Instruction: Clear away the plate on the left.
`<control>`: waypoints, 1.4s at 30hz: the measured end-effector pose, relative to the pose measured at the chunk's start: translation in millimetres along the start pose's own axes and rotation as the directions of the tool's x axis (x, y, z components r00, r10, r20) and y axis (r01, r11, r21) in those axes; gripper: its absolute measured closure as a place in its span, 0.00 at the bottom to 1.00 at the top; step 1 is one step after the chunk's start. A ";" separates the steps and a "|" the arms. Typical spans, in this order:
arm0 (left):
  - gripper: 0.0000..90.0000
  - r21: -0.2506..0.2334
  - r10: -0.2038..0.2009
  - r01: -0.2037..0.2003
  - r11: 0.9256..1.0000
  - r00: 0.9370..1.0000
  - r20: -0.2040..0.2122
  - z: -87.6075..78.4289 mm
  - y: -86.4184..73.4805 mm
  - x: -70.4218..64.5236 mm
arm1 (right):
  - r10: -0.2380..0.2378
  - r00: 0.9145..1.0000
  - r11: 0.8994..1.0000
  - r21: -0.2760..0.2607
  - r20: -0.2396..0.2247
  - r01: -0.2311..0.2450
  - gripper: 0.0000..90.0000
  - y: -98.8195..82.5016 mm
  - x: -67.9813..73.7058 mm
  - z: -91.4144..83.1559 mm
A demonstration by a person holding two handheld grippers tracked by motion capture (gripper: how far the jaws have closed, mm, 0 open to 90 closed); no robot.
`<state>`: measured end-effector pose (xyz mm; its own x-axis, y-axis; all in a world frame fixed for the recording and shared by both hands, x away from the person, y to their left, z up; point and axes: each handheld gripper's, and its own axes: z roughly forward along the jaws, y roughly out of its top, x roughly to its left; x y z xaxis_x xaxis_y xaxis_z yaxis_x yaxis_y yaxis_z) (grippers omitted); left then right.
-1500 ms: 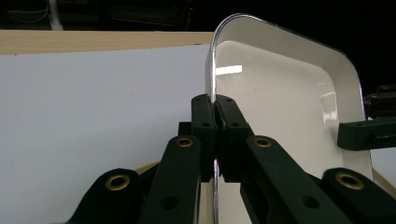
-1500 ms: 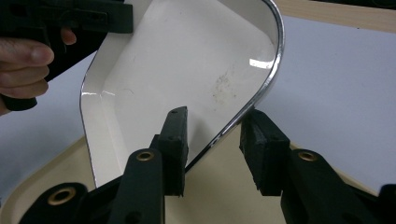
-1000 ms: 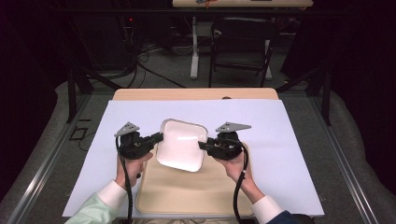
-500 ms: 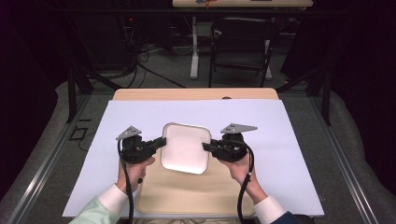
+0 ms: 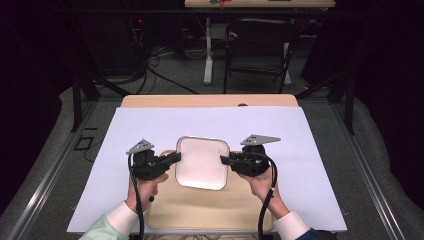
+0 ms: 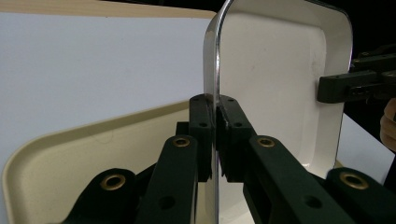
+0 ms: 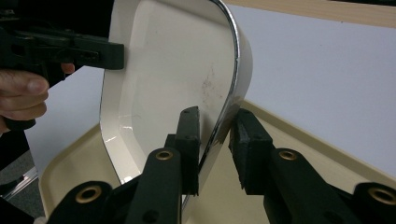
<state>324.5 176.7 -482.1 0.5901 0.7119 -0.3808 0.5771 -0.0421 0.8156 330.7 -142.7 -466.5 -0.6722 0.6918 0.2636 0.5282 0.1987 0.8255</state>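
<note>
High view: a person's two handheld grippers flank a white enamel tray [image 5: 202, 162], which is poised above the far end of a beige serving tray [image 5: 200, 215] on a white sheet [image 5: 310, 150] covering the table. The left gripper [image 5: 175, 157] meets the enamel tray's left rim, the right gripper [image 5: 225, 160] its right rim.

Left gripper view: the jaws are clenched on the enamel tray's chromed rim [image 6: 212, 93], pads pressed to both faces of the edge; the beige tray lies beneath.

Right gripper view: the jaws have just been closing and straddle the opposite rim [image 7: 231, 88], the inner pad [image 7: 189, 135] against the tray's inside; the outer pad [image 7: 247, 144] stands a little apart, so a firm grasp is not evident there.

The step in hand looks to be a two-handed carry or placing of the enamel tray over the beige one. The next move likely calls for seating the right grip before lowering the tray level, both hands moving together to avoid twisting the thin rim.
</note>
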 end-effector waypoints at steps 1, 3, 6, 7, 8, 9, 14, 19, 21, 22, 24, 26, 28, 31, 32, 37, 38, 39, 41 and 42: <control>0.95 0.002 -0.004 0.004 1.000 1.000 0.003 -0.3 -0.7 -0.4 | 0.000 1.000 1.000 0.001 -0.001 0.000 0.82 -0.3 0.1 -0.1; 0.95 0.002 -0.006 0.006 1.000 1.000 0.003 -1.0 -2.1 -1.2 | -0.001 1.000 1.000 0.002 -0.001 0.001 0.82 -1.1 0.6 -0.5; 0.95 0.008 -0.007 0.006 1.000 1.000 0.004 -2.1 -4.1 -2.3 | 0.006 1.000 1.000 0.009 -0.004 -0.006 0.83 -2.3 1.4 -1.3; 0.95 0.011 -0.008 0.008 1.000 1.000 0.005 -2.3 -4.9 -2.7 | 0.008 1.000 1.000 0.012 -0.007 -0.008 0.83 -2.7 1.5 -1.5; 0.95 0.013 -0.012 0.012 1.000 1.000 0.006 -2.2 -5.6 -3.2 | 0.010 1.000 1.000 0.013 -0.007 -0.010 0.83 -3.4 1.7 -1.8; 0.95 0.016 -0.009 0.009 1.000 1.000 0.005 -2.2 -6.4 -3.4 | 0.009 1.000 1.000 0.014 -0.006 -0.009 0.83 -4.1 1.8 -1.9; 0.94 0.028 -0.013 0.012 1.000 1.000 0.014 -1.1 -9.9 -5.6 | 0.017 1.000 0.999 0.029 -0.006 -0.017 0.84 -7.9 1.3 -3.6; 0.94 0.036 -0.013 0.012 0.999 1.000 0.023 -2.7 -12.3 -7.3 | 0.029 0.999 0.999 0.035 -0.015 -0.029 0.84 -10.2 1.2 -5.4; 0.94 0.040 -0.015 0.014 0.999 0.999 0.028 -3.7 -13.7 -7.6 | 0.026 1.000 0.999 0.038 -0.016 -0.026 0.84 -11.0 1.2 -5.9; 0.94 0.039 -0.020 0.019 0.999 0.999 0.031 -3.9 -14.4 -8.1 | 0.026 0.999 0.999 0.042 -0.017 -0.026 0.84 -11.2 1.1 -6.0; 0.94 0.042 -0.020 0.019 0.999 0.999 0.029 -4.4 -15.8 -8.8 | 0.031 0.999 0.999 0.044 -0.017 -0.030 0.85 -12.0 1.4 -6.3; 0.94 0.044 -0.030 0.028 0.999 0.999 0.031 -4.7 -17.2 -9.2 | 0.031 0.999 0.998 0.048 -0.018 -0.030 0.85 -12.4 1.7 -6.5; 0.93 0.050 -0.033 0.031 0.998 0.999 0.033 -5.7 -18.8 -9.6 | 0.033 0.999 0.998 0.053 -0.022 -0.032 0.85 -13.0 1.3 -6.5; 0.93 0.061 -0.039 0.037 0.997 0.998 0.039 -6.5 -21.4 -10.0 | 0.036 0.999 0.998 0.059 -0.025 -0.034 0.86 -14.2 1.6 -6.3; 0.93 0.064 -0.043 0.040 0.997 0.998 0.044 -6.4 -22.1 -9.9 | 0.036 0.999 0.997 0.062 -0.024 -0.034 0.86 -14.8 1.4 -6.4; 0.93 0.081 -0.045 0.041 0.996 0.998 0.046 -4.9 -25.5 -10.6 | 0.044 0.999 0.996 0.082 -0.022 -0.042 0.86 -18.7 -0.8 -5.2; 0.93 0.086 -0.044 0.040 0.995 0.998 0.045 -4.5 -26.4 -10.6 | 0.048 0.999 0.995 0.084 -0.025 -0.046 0.86 -19.2 -1.7 -4.7; 0.93 0.090 -0.043 0.039 0.995 0.998 0.042 -4.1 -27.4 -10.2 | 0.049 0.998 0.995 0.088 -0.027 -0.047 0.87 -19.6 -2.3 -4.6; 0.93 0.103 -0.050 0.045 0.994 0.998 0.038 -1.9 -30.2 -9.2 | 0.051 0.998 0.994 0.097 -0.030 -0.048 0.87 -20.4 -2.2 -3.5; 0.93 0.110 -0.051 0.047 0.993 0.998 0.037 -0.6 -31.7 -8.6 | 0.042 0.999 0.994 0.101 -0.024 -0.040 0.87 -20.9 -2.3 -2.7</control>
<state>300.9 172.3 -504.5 0.5804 0.6866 -0.4378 0.6626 -0.0857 0.7441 319.8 -150.3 -483.0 -0.6617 0.6827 0.3102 0.6042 0.2404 0.7597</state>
